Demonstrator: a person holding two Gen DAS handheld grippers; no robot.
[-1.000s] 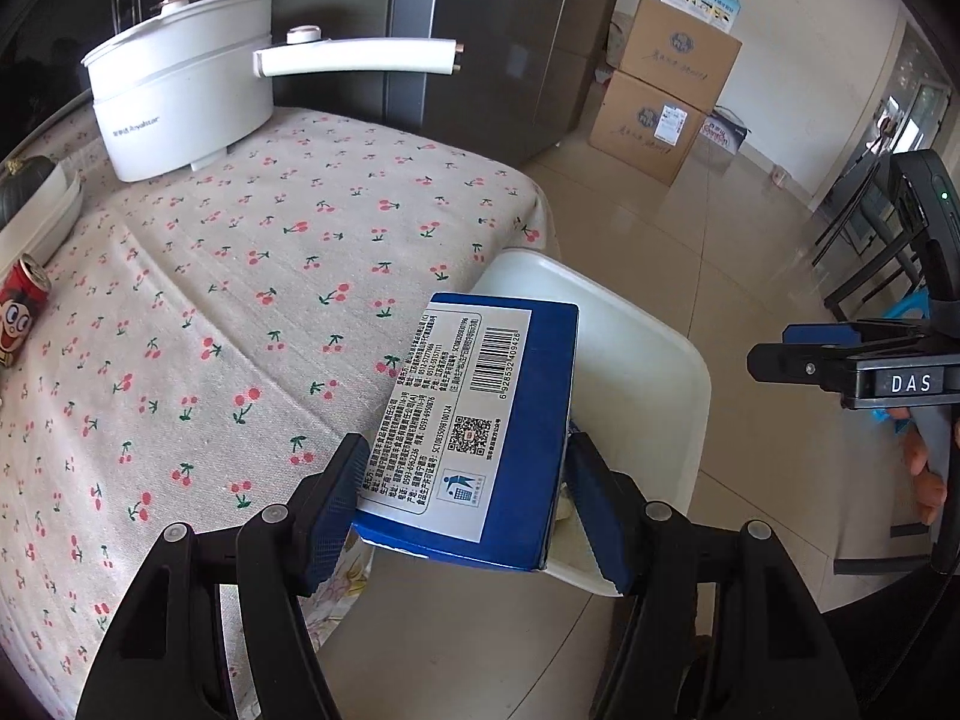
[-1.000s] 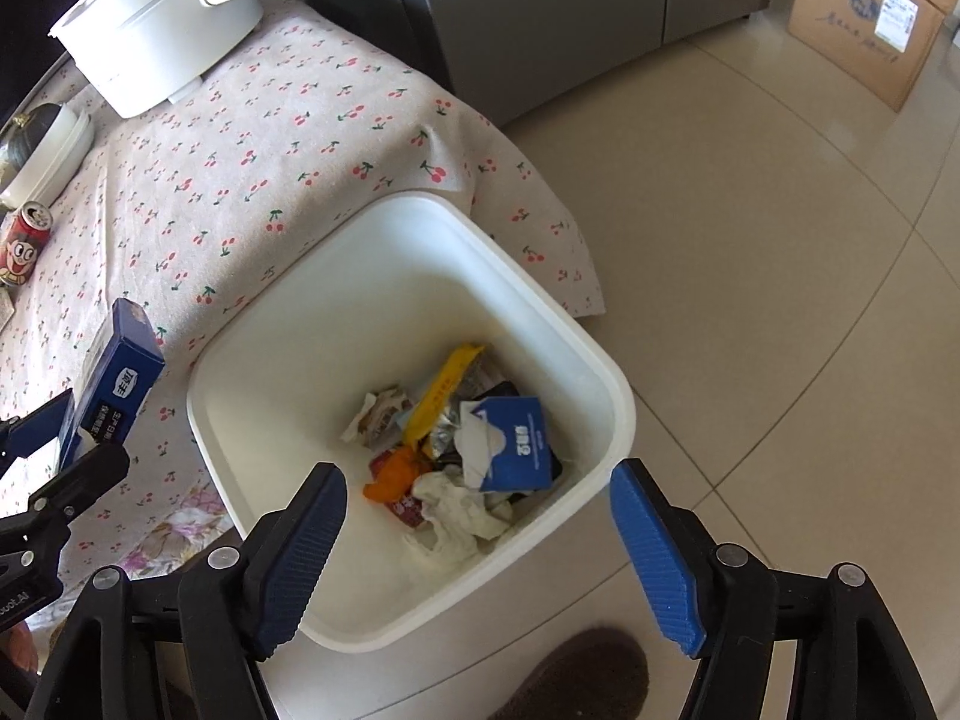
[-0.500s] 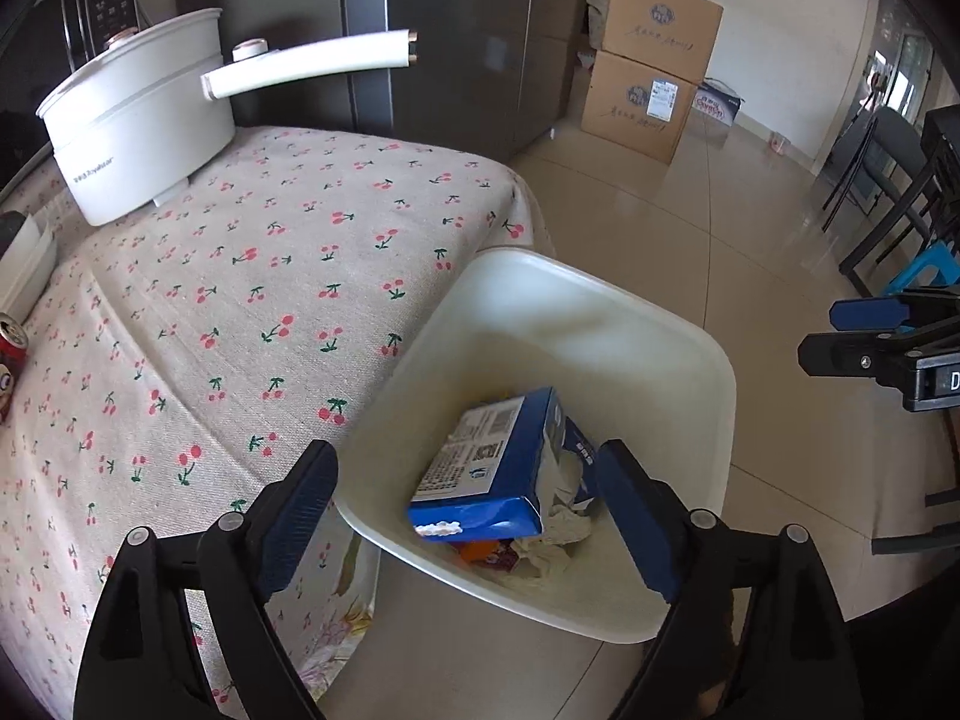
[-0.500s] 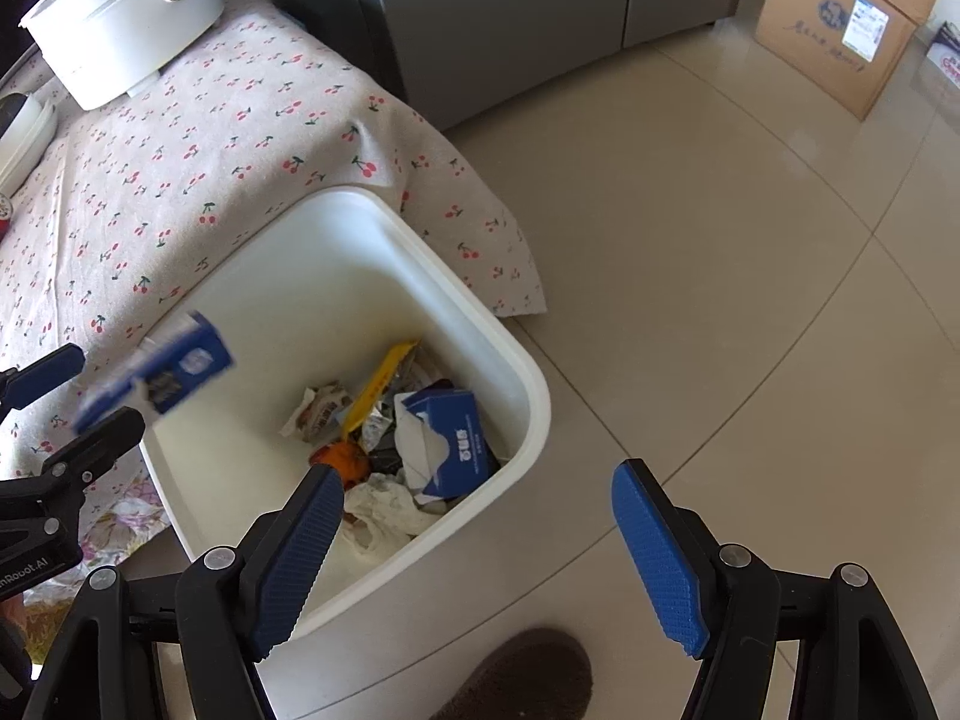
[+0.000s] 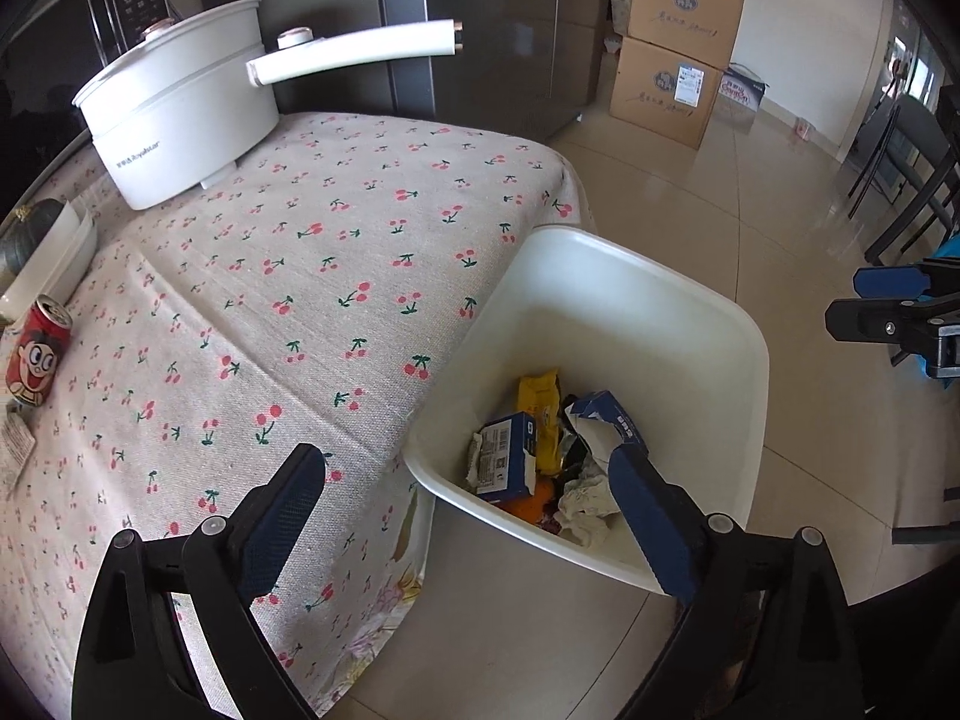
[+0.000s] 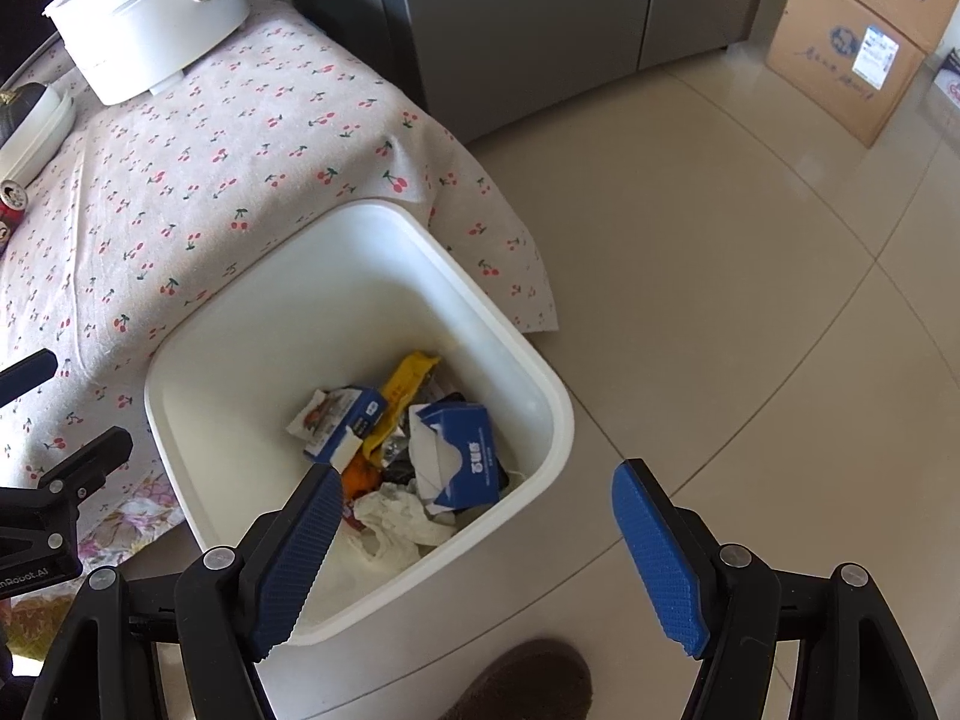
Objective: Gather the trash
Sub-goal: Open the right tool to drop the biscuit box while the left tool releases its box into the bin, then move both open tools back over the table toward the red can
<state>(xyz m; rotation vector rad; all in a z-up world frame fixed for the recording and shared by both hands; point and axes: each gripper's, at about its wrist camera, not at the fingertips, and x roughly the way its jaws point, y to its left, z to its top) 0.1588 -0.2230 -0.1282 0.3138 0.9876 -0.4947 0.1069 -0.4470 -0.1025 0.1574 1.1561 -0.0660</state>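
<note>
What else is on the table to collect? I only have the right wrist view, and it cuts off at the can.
Observer: The left wrist view shows a small printed paper scrap lying on the cloth just in front of the upright red can.
Operator: Is anything held on that side?
Observer: No. The left gripper is open and empty, hanging over the table edge beside the bin.

white pot (image 5: 180, 120): "Royalstar" | left tongs' body (image 6: 30, 564): "nRobot.AI"
</note>
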